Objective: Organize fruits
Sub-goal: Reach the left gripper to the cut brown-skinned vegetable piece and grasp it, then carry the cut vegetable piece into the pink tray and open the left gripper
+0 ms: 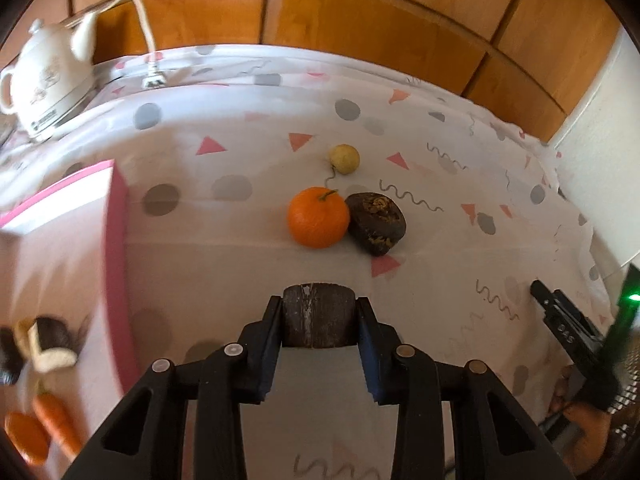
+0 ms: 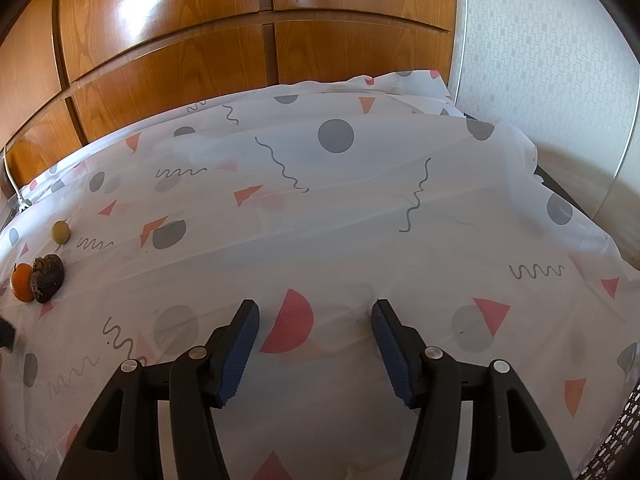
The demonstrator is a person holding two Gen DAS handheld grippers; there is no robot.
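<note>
My left gripper [image 1: 318, 314] is shut on a dark brown round fruit [image 1: 319, 316], held above the patterned tablecloth. Ahead of it lie an orange [image 1: 318, 218], a dark wrinkled fruit [image 1: 375, 222] touching the orange, and a small yellow fruit [image 1: 344, 158] farther back. The same three show at the far left of the right wrist view: orange [image 2: 22, 282], dark fruit [image 2: 48, 278], yellow fruit [image 2: 61, 232]. My right gripper [image 2: 314, 320] is open and empty over the cloth. It also shows at the right edge of the left wrist view [image 1: 560, 312].
A pink-rimmed box [image 1: 116, 248] stands at left, holding carrots [image 1: 56, 424], an orange piece and dark and white items. A white kettle [image 1: 48, 76] with its cord sits at back left. Wooden cabinet doors [image 2: 200, 40] line the back. A wicker basket edge [image 2: 616, 440] is at lower right.
</note>
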